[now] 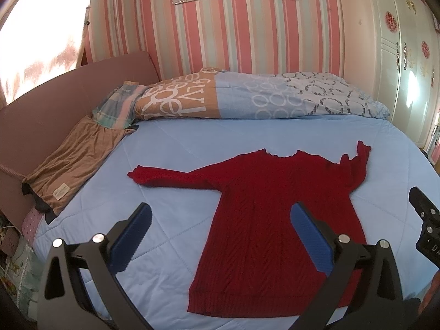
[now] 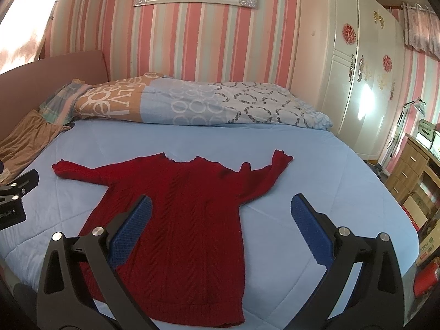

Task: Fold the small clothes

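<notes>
pink striped wall (image 1: pixel 247 33) behind, big bed with a blue quilt (image 1: pixel 170 148) in front. rolled-up patterned blanket (image 1: pixel 247 96) along the far edge of the bed, brown cloth (image 1: pixel 74 159) by the left edge near the headboard (image 1: pixel 55 104). white wardrobe (image 2: pixel 357 68) off to the right.

red sweater (image 1: pixel 261 214) flat in the middle of the bed, neck toward the far edge, hem toward the near edge. left sleeve (image 1: pixel 170 177) straight out toward the left edge. right sleeve (image 2: pixel 264 176) bent, cuff pointing up toward the far edge, a bit bunched at the shoulder.

left gripper (image 1: pixel 220 231) up above the near left part of the sweater, jaws wide apart, nothing in them. right gripper (image 2: pixel 221 225) up above the near right part, jaws wide apart too, nothing in them. neither one touching the cloth.

looks like the very start, no fold made yet.

to do this step well: maybe smooth the bent right sleeve first, so no lump gets folded in. then pinch each cuff at the very tip, only the top layer of knit, not the quilt under it. bring each sleeve across the chest, flat and slow. thick knit, so probably floppy and a little stretchy; gentle pull, no tugging. keep the side edges straight before bringing the hem up to the neck.
</notes>
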The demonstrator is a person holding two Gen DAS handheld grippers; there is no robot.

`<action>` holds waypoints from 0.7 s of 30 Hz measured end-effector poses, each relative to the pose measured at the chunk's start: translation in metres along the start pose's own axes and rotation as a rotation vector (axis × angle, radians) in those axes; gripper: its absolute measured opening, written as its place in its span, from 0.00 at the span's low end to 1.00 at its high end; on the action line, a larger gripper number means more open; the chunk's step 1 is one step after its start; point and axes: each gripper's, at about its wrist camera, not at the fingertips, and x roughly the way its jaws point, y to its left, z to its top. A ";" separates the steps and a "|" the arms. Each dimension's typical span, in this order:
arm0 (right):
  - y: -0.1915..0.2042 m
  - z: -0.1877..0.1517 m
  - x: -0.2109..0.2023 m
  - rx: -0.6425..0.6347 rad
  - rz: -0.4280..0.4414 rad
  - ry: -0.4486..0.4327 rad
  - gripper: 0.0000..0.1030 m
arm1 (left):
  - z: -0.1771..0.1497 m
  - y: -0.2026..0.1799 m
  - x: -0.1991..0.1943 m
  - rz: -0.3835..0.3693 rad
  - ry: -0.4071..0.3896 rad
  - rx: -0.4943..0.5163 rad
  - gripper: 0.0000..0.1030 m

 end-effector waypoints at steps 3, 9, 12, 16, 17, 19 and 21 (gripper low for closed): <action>0.002 0.001 0.003 -0.004 0.004 0.005 0.97 | -0.001 0.001 0.001 -0.001 0.005 -0.004 0.98; 0.010 0.001 0.031 -0.016 0.028 0.033 0.97 | -0.002 0.006 0.022 -0.023 0.036 -0.032 0.98; 0.017 0.003 0.049 -0.033 0.044 0.033 0.97 | -0.001 0.006 0.045 -0.002 0.037 0.003 0.98; 0.028 0.012 0.091 -0.049 0.089 0.042 0.97 | 0.004 0.011 0.080 0.036 0.022 0.013 0.98; 0.031 0.014 0.101 -0.051 0.095 0.047 0.97 | 0.006 0.012 0.090 0.033 0.032 0.010 0.98; 0.040 0.023 0.124 -0.057 0.110 0.061 0.97 | 0.012 0.017 0.115 0.021 0.062 0.006 0.98; 0.048 0.033 0.141 -0.065 0.129 0.068 0.97 | 0.018 0.022 0.135 0.036 0.060 0.010 0.98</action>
